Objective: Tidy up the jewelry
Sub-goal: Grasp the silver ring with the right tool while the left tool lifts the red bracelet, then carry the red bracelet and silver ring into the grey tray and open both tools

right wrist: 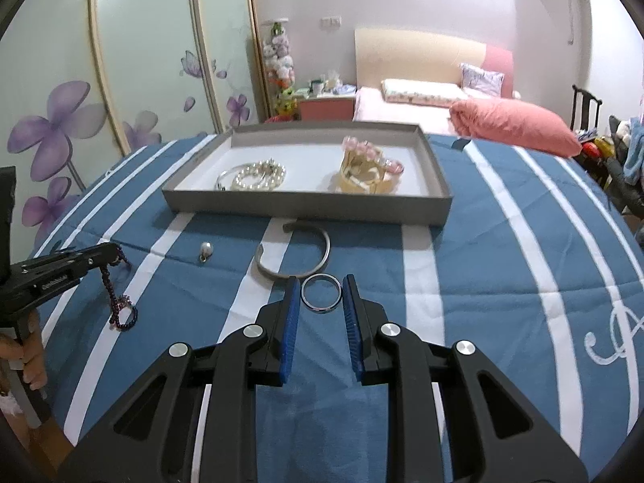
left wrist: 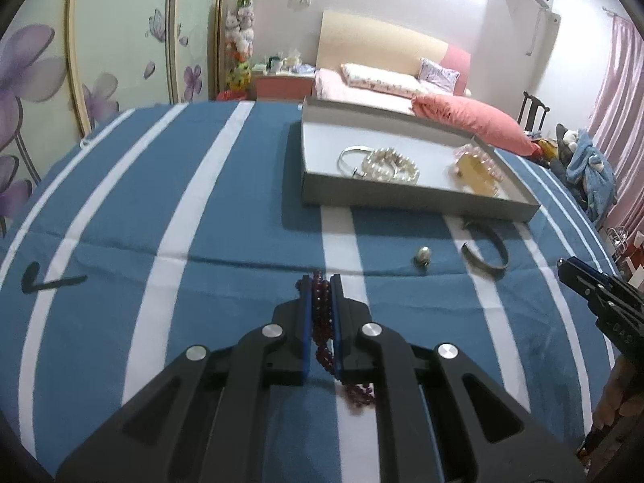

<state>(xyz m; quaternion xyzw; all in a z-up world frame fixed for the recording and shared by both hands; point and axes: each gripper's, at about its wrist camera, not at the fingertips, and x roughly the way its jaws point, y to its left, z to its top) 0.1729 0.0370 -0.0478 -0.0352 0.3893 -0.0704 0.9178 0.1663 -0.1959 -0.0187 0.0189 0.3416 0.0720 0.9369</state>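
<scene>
Beads (left wrist: 322, 314) hang lengthwise from clamped left gripper (left wrist: 321, 281); right gripper (right wrist: 320, 281) pinches flat ring (right wrist: 320, 293).

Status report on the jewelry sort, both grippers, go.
Left gripper shut on dark red bead strand. Right gripper clamped across silver ring. Open bangle and pearl pendant lie short of grey tray.

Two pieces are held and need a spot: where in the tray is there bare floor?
In the grey tray, bare floor lies along the far wall and between the pearl bracelets and the gold-and-pink piece. The left and right ends are crowded.
</scene>
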